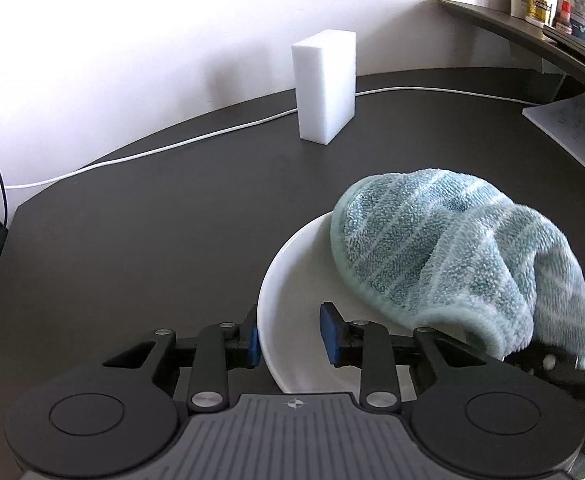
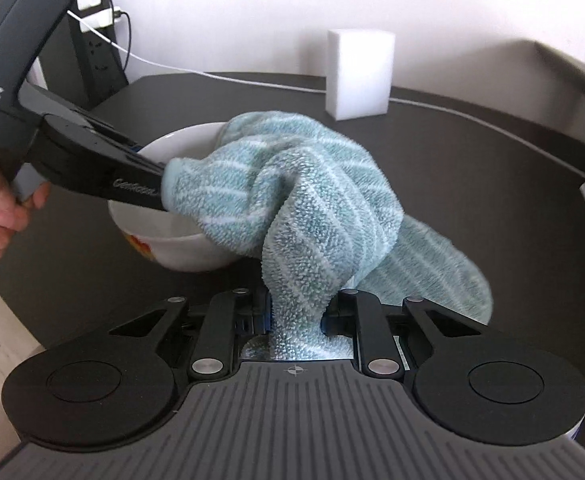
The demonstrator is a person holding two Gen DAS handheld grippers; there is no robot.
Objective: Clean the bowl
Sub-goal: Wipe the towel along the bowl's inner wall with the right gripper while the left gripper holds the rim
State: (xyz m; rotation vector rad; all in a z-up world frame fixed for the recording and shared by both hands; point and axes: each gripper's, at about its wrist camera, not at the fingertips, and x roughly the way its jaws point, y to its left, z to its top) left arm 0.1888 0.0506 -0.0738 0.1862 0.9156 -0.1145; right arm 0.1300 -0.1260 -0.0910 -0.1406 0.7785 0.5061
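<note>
Left gripper point(image 1: 290, 340) jaws clamp the bowl point(image 1: 292, 280) rim, right gripper point(image 2: 296, 312) jaws pinch the cloth point(image 2: 312, 200); wipe w/ cloth pressed inside, bowl steady.

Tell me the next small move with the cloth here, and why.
Probably push the cloth down into the bowl with the right gripper: it is pinched there, draped over the rim, while the left gripper grips the near rim.
</note>
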